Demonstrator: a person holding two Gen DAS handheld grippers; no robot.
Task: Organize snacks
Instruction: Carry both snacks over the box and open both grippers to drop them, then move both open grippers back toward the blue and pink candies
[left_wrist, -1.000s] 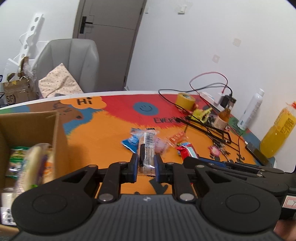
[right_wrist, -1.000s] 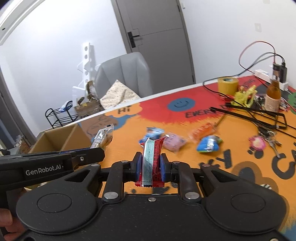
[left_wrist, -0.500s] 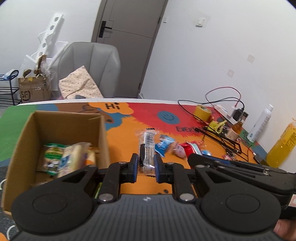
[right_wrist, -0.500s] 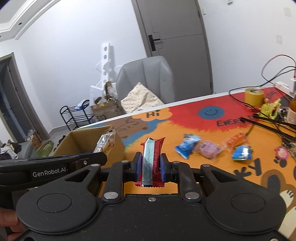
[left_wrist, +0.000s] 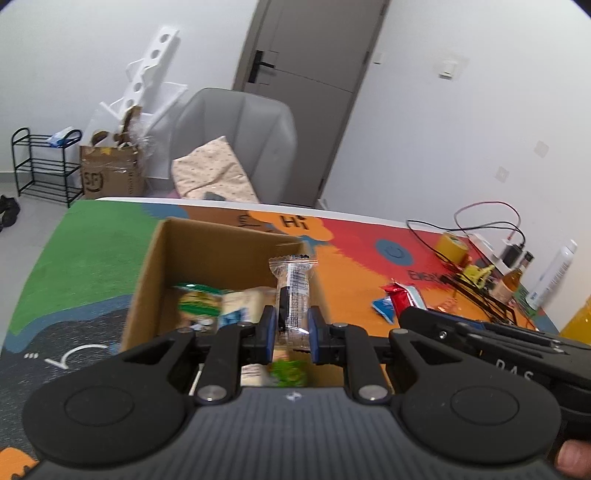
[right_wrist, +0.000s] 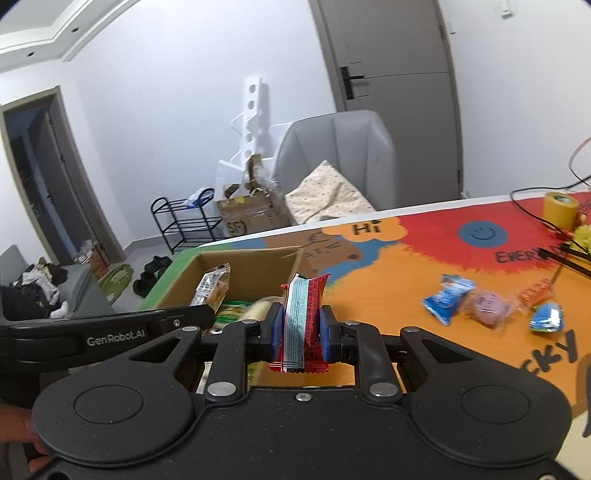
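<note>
At the left of the colourful table mat, an open cardboard box is seen, with several wrapped snacks already lying inside it. Above the box's right part, a clear-wrapped snack bar is held upright in the left gripper, whose blue pads are pressed against both sides of the wrapper. Just to the right, at the box's near right corner, a red snack packet with a pale blue stripe is clamped upright in the right gripper, its jaws likewise closed on the pack. Further right, loose on the orange part of the mat, a blue packet, a pink packet, an orange packet and another blue packet are left lying close together. At the far right, a roll of yellow tape is seen among black cables.
</note>
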